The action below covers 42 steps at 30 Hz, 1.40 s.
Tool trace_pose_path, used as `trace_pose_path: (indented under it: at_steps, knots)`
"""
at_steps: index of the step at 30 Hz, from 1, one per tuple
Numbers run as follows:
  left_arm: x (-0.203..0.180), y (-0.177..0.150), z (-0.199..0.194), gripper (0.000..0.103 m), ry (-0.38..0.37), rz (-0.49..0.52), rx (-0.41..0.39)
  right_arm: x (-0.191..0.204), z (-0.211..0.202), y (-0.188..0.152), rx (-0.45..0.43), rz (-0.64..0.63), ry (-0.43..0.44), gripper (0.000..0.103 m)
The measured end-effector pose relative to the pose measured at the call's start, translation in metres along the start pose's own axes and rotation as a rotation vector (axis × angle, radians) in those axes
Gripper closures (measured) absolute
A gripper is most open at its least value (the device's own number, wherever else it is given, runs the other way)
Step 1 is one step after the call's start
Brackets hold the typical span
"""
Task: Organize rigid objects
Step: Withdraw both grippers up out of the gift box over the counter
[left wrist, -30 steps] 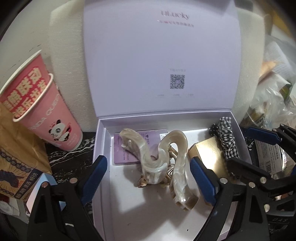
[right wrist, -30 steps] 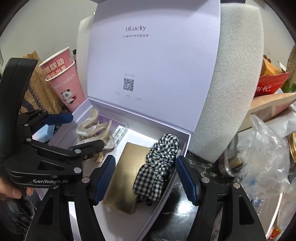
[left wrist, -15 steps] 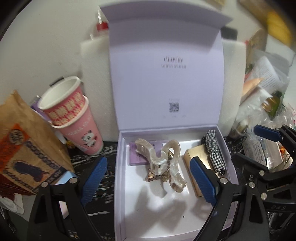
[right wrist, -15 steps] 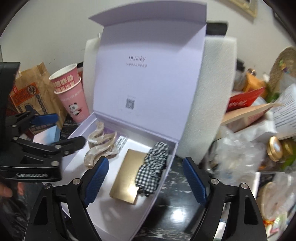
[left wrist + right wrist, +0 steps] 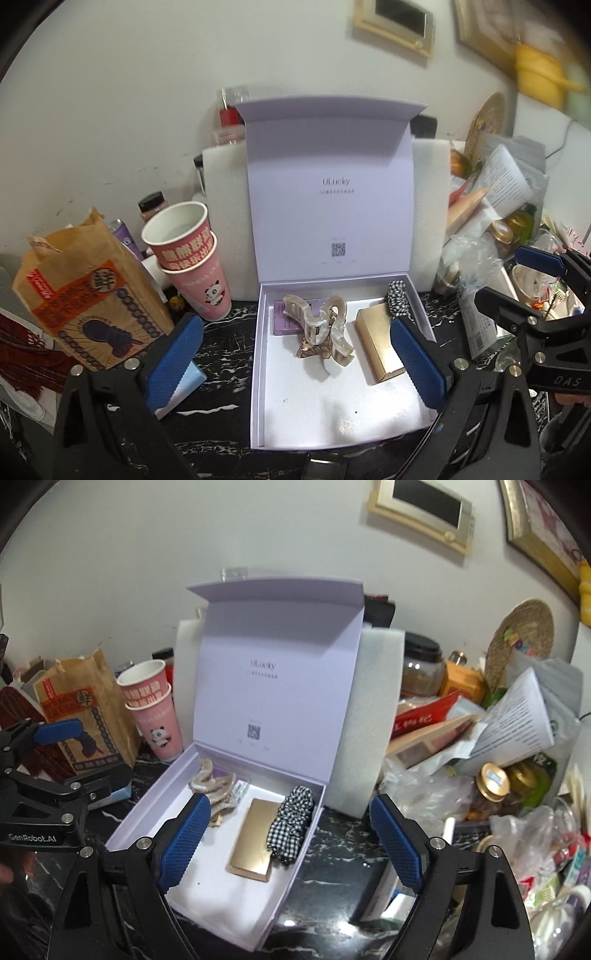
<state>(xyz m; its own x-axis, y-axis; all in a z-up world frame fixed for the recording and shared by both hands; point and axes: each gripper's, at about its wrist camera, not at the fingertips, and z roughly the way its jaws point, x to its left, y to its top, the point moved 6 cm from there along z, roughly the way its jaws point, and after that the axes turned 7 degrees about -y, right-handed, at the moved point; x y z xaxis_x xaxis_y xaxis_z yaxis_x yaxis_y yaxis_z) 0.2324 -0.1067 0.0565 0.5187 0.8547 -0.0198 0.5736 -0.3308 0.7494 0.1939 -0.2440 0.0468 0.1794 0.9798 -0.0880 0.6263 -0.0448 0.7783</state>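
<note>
Your lavender box (image 5: pixel 258 369) sits lid-up on the counter (image 5: pixel 221 410); inside: pearl hair claw (image 5: pixel 325 328), gold case (image 5: pixel 376 343), checked scrunchie (image 5: pixel 291 823). Left gripper (image 5: pixel 295 365) and right gripper (image 5: pixel 291 842), jaws just widened, hold nothing.

Both tools are matte black plastic frames with triangular cut-outs and round silver screws at the joints. The left gripper (image 5: pixel 295 360) carries two blue pads (image 5: pixel 173 363) with a fine knurled texture; the right gripper (image 5: pixel 291 843) has the same blue pads (image 5: pixel 183 843). White lettering reads "GenRobot.AI" on the left one's side and "DAS" on the right one's.
</note>
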Motion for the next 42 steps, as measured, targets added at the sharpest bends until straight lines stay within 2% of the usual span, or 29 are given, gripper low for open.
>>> trace_pose_path:
  at_steps: [11,20,32,42]
  knots:
    - [-0.017,-0.011,-0.046,0.000,-0.009,0.035,-0.047,-0.001,-0.055,-0.005,-0.071,0.003,0.001,0.011]
    - [-0.027,-0.031,-0.080,0.000,0.032,0.078,-0.096,-0.002,-0.087,-0.027,-0.082,0.015,-0.011,0.011]
    - [-0.044,-0.079,-0.098,0.000,-0.007,0.066,-0.043,0.000,-0.118,-0.076,-0.054,0.023,-0.003,0.011]
    - [-0.058,-0.124,-0.104,0.000,-0.071,0.053,0.012,-0.001,-0.131,-0.121,-0.010,0.035,0.040,0.011]
